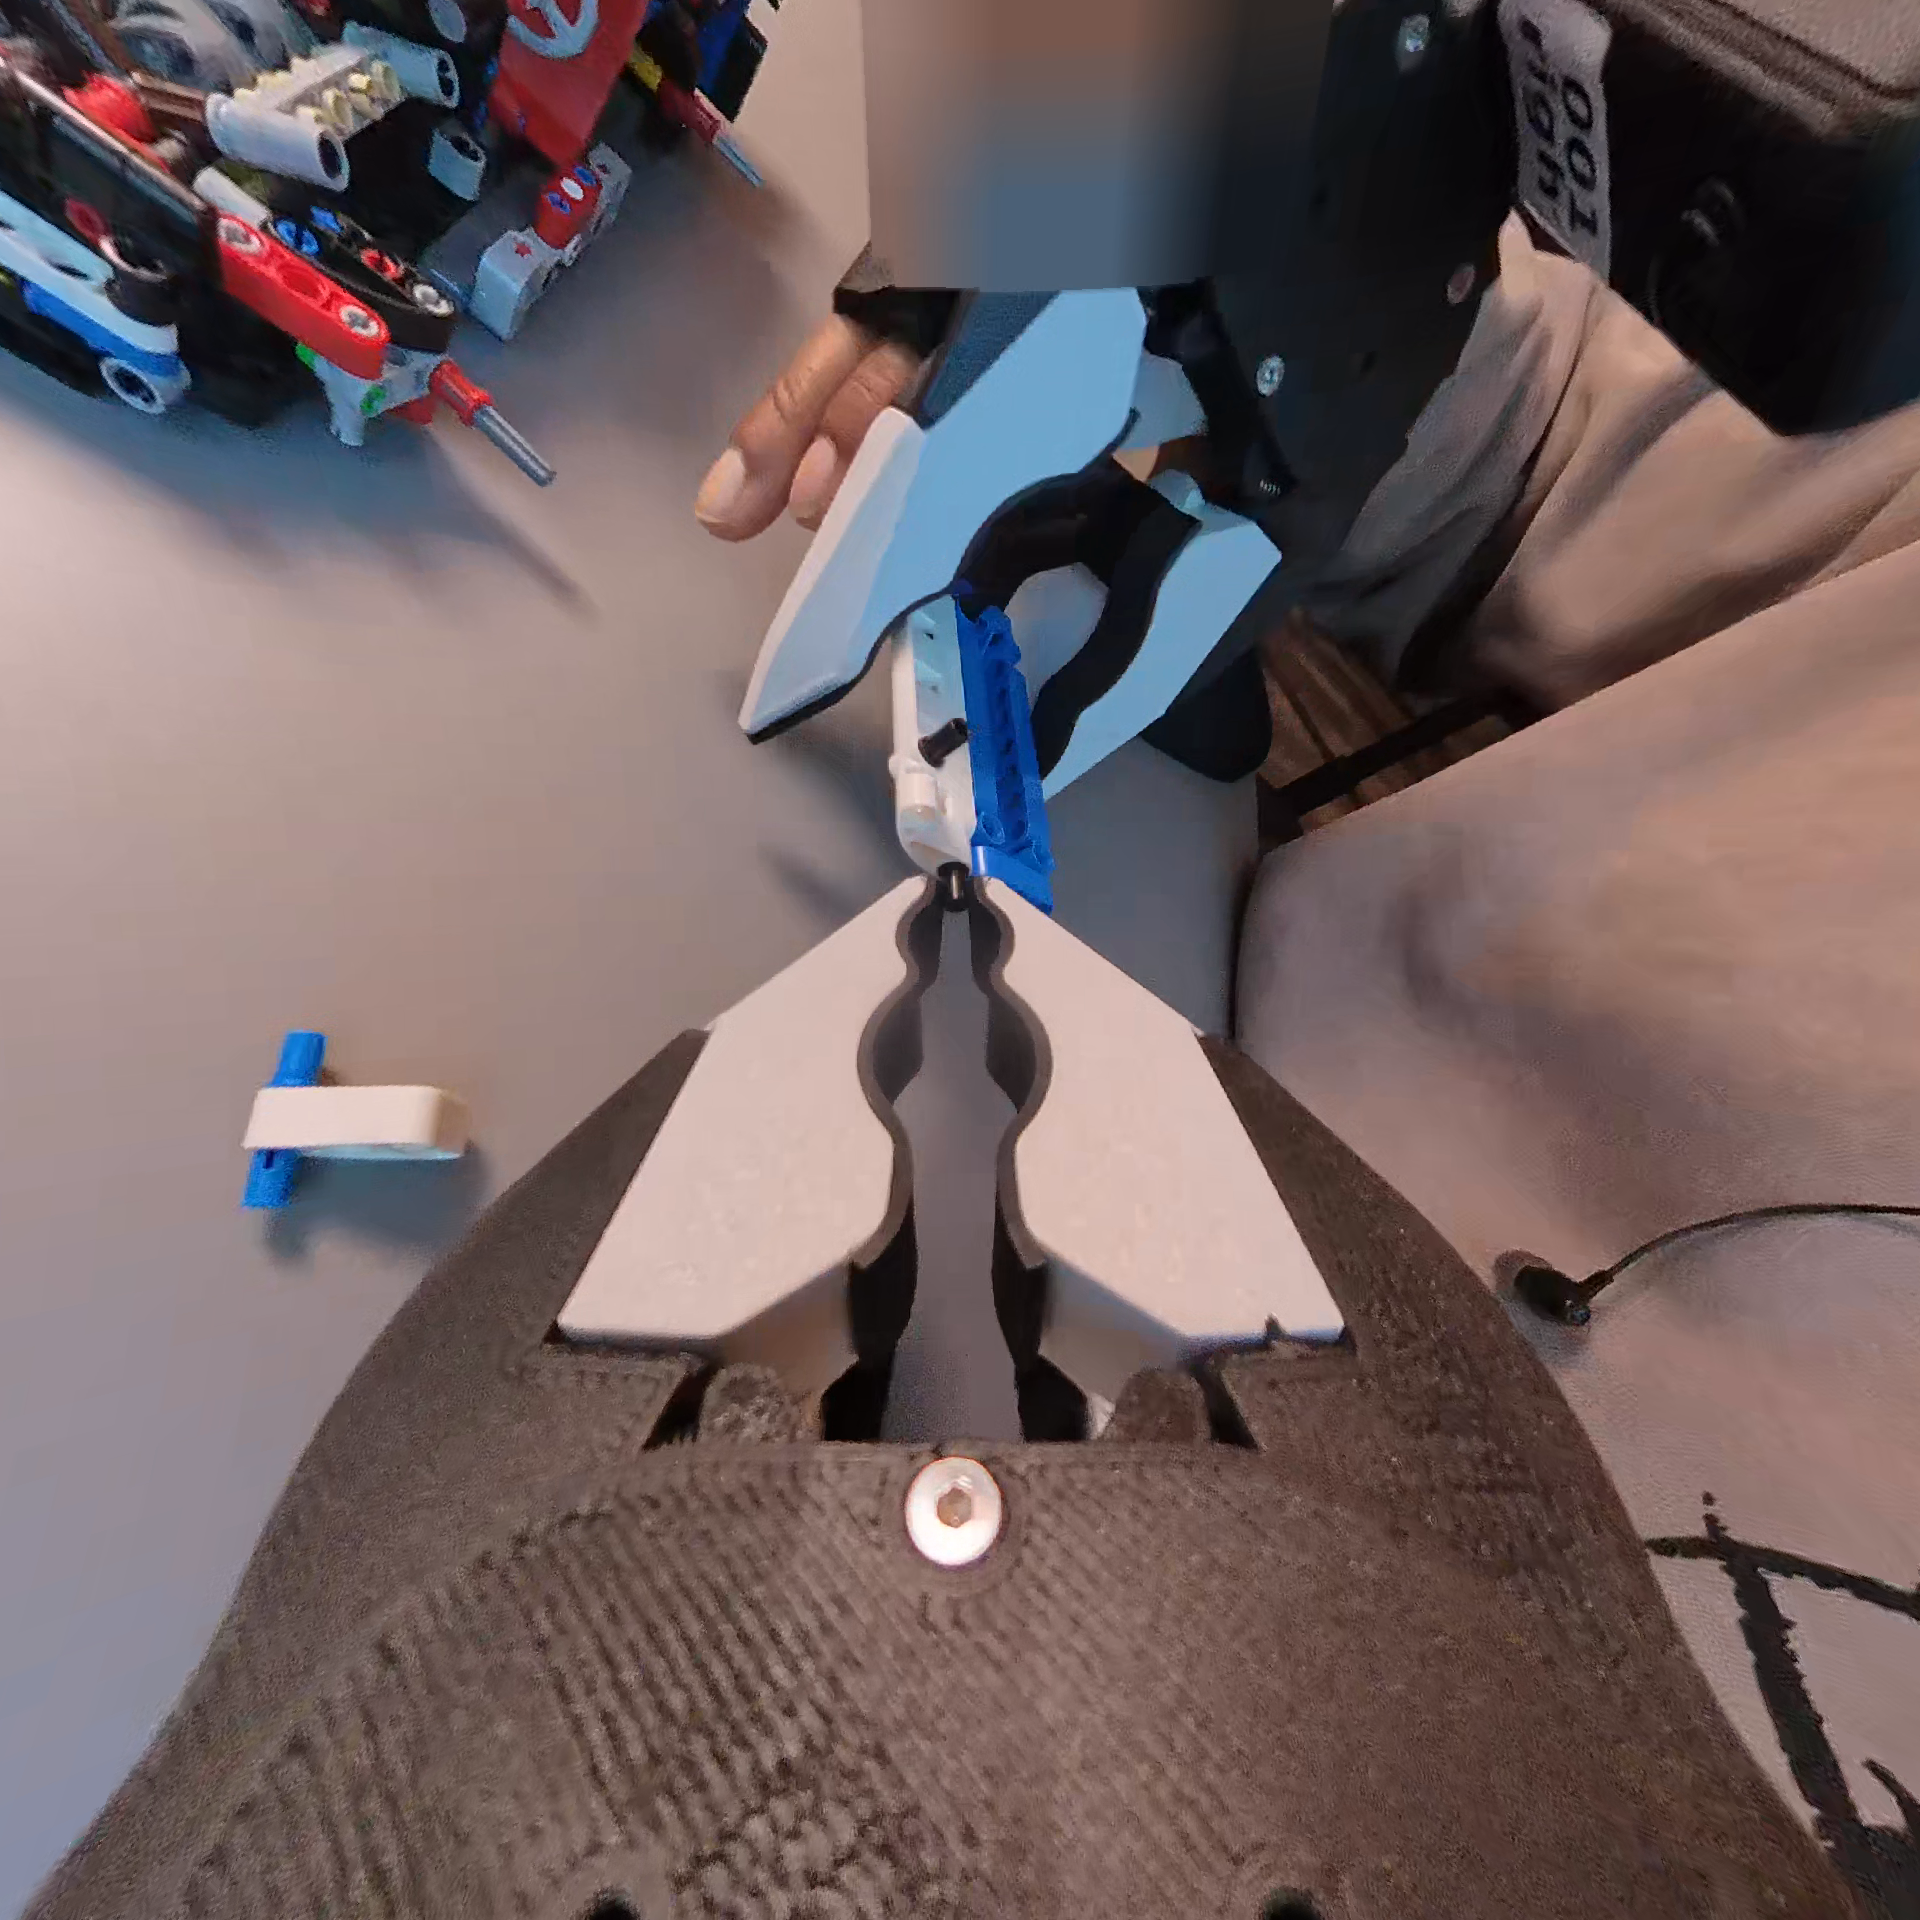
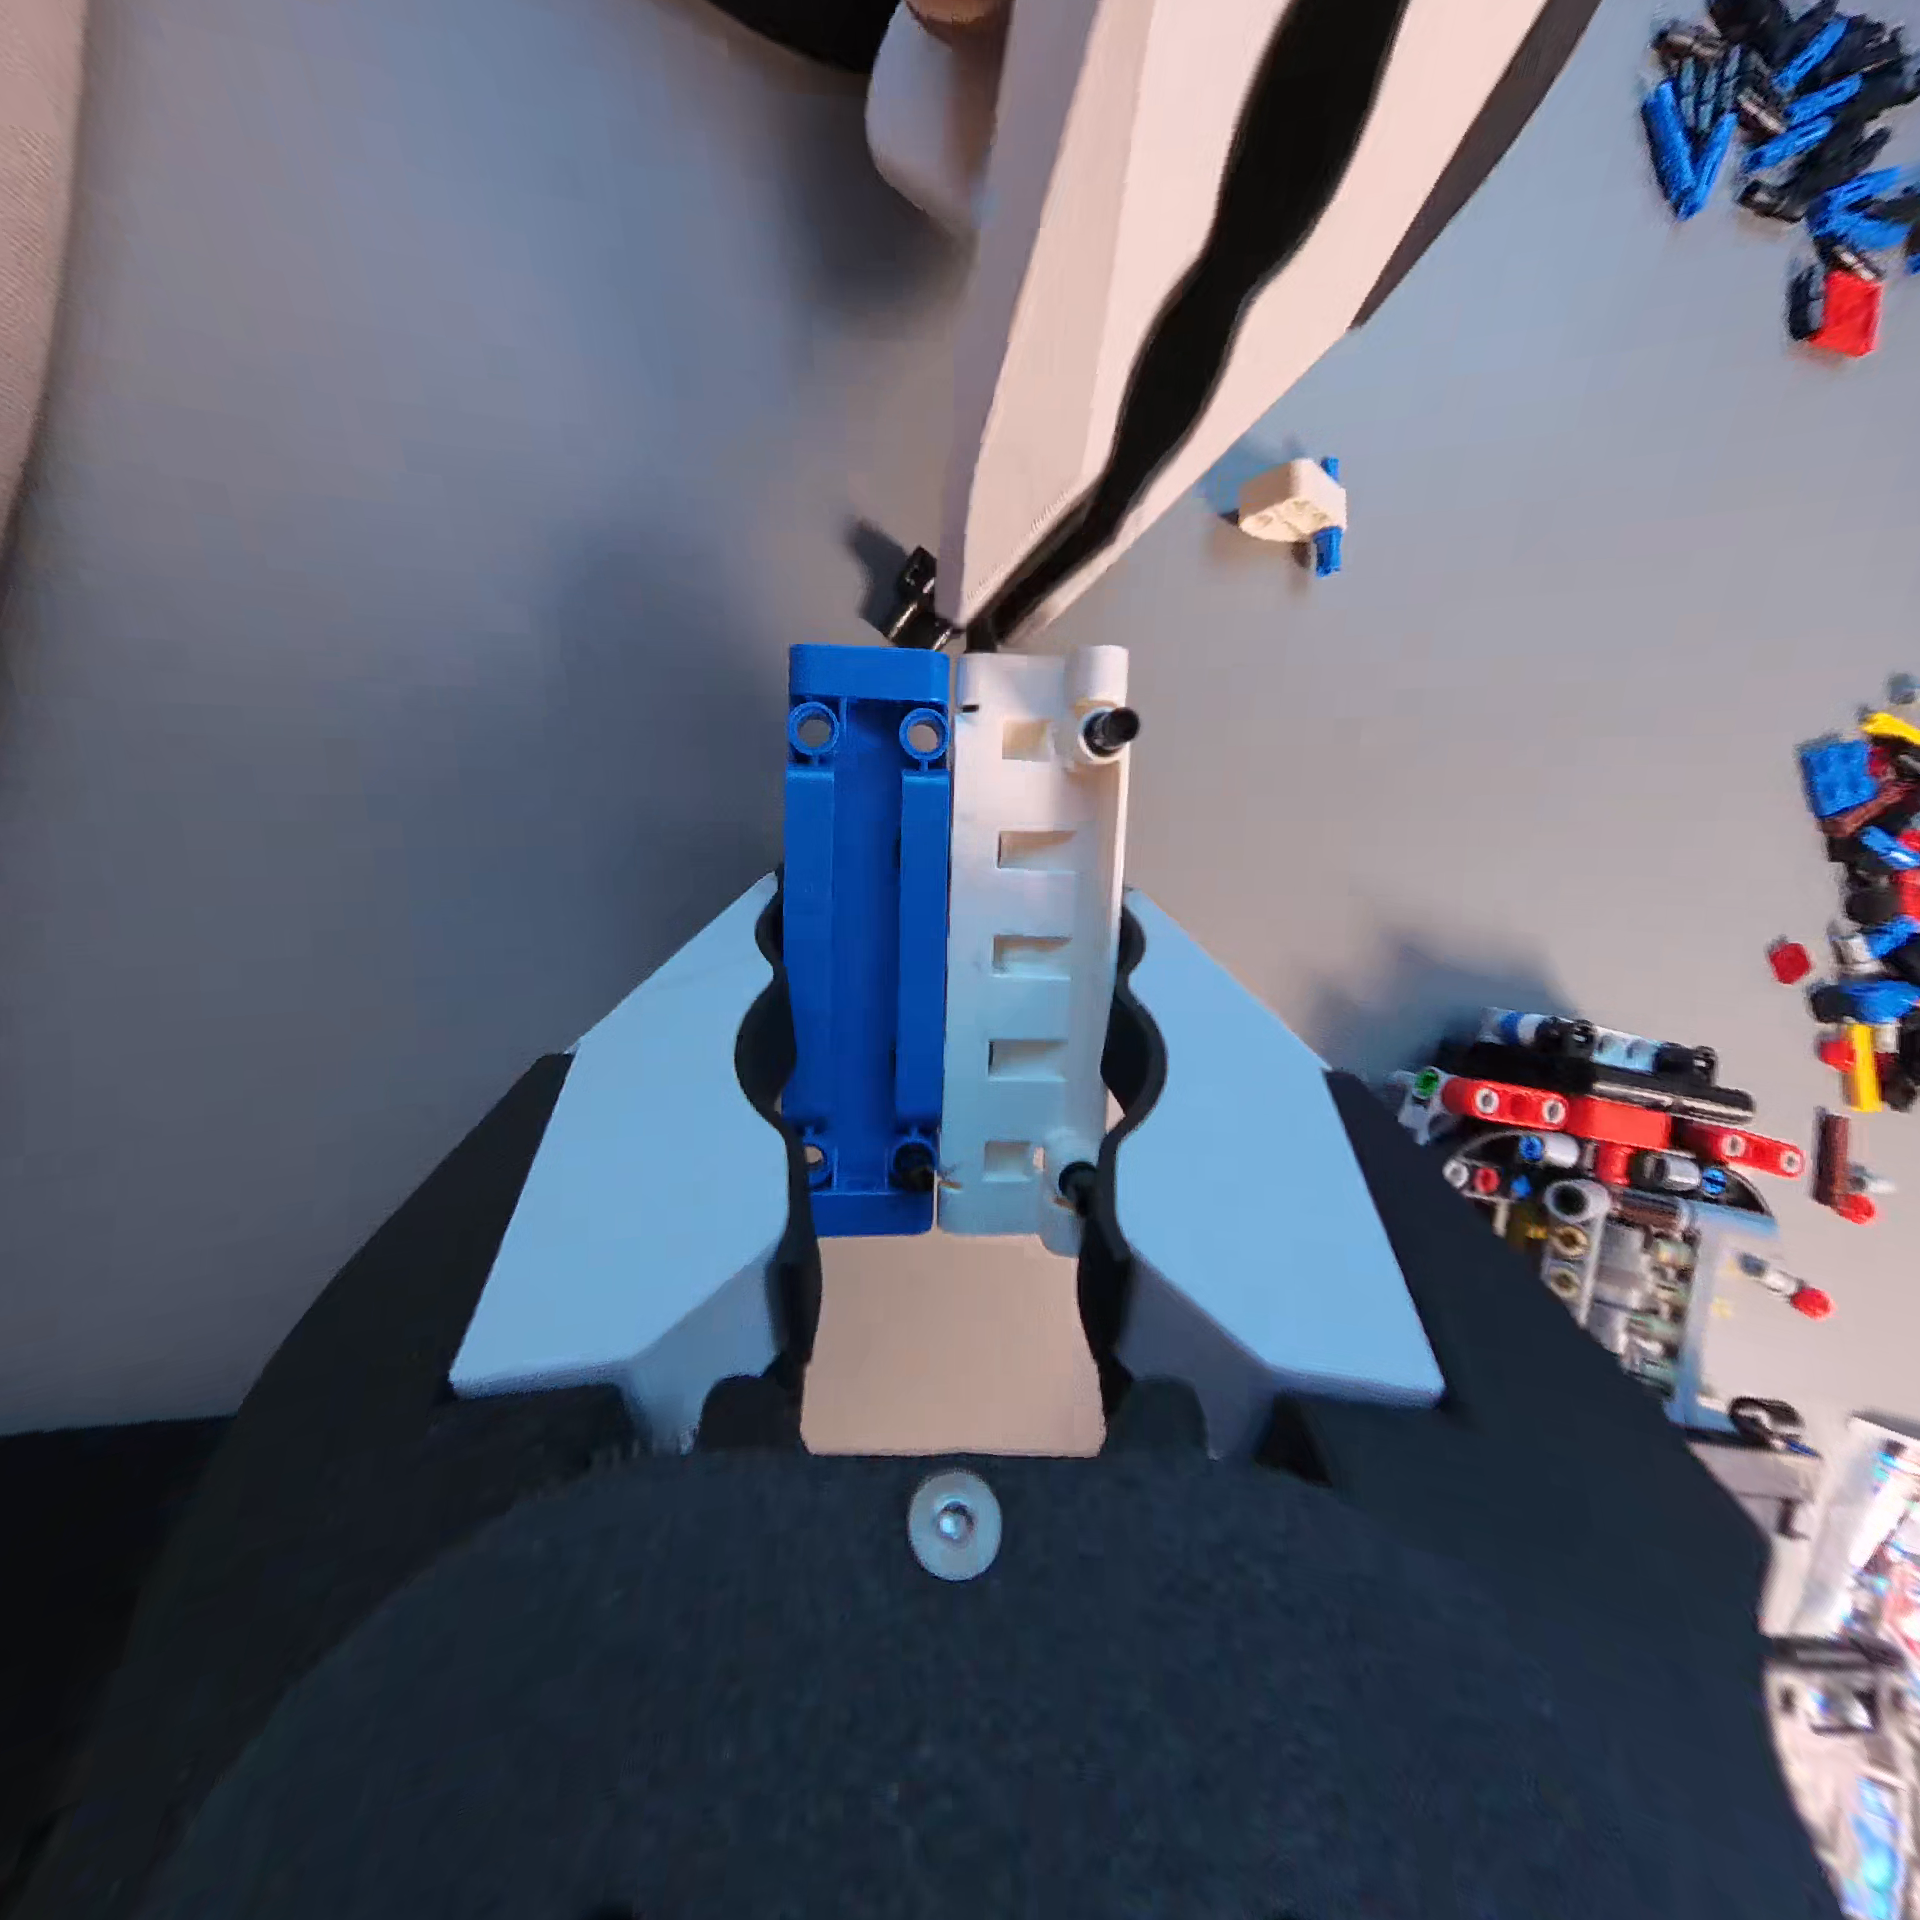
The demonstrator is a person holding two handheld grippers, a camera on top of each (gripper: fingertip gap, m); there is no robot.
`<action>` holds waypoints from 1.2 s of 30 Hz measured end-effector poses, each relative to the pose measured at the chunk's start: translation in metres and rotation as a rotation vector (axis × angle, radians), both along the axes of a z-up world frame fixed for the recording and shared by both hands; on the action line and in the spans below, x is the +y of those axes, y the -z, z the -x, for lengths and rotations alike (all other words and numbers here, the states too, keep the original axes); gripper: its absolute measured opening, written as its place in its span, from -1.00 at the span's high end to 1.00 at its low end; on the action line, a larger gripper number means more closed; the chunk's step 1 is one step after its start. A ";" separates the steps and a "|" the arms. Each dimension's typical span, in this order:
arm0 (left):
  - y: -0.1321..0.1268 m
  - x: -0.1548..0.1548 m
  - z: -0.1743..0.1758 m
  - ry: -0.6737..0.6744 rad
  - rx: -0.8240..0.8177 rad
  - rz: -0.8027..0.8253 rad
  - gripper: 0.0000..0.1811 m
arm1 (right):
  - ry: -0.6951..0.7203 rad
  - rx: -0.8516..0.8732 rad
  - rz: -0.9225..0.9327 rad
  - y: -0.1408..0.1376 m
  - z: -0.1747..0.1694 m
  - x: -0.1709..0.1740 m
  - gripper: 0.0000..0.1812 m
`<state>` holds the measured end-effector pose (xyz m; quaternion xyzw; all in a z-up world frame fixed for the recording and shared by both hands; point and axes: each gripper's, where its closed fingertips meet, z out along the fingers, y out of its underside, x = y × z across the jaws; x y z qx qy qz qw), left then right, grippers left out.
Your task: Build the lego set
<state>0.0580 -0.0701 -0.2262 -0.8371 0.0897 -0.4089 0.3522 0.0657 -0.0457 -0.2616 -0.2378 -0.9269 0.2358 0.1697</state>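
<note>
Right gripper [image 2: 951, 1049] clamps the blue-and-white panel [image 2: 951, 935] while left gripper [image 1: 953, 902] pinches a black pin [image 1: 952, 878] at its end; the half-built model [image 2: 1621, 1174] waits at three o'clock, much unfinished.

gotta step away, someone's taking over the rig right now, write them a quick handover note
Right gripper: shut on the blue-and-white panel piece, held off the table.
Left gripper: shut on a small black pin, its tip at the panel's end.
On the table: the part-built model, a white beam with blue pin, loose parts pile.
Done: panels joined, two pins in the white edge.
Left: seat this pin, then likely mount the panel.
</note>
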 end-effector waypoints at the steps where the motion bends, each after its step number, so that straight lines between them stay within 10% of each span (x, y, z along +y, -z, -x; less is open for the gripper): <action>1: -0.001 -0.003 0.006 -0.004 0.055 -0.021 0.88 | 0.010 -0.008 0.009 0.001 0.001 0.002 0.37; 6: 0.012 -0.008 0.093 -0.146 0.553 -0.123 0.62 | 0.083 -0.016 0.035 0.003 0.012 0.017 0.37; 12: 0.042 0.000 0.093 -0.021 0.546 -0.063 0.53 | 0.086 -0.083 0.037 0.009 0.028 0.015 0.36; 36: 0.031 0.014 0.060 0.027 0.778 -0.354 0.74 | 0.078 -0.224 0.014 0.013 0.027 0.016 0.33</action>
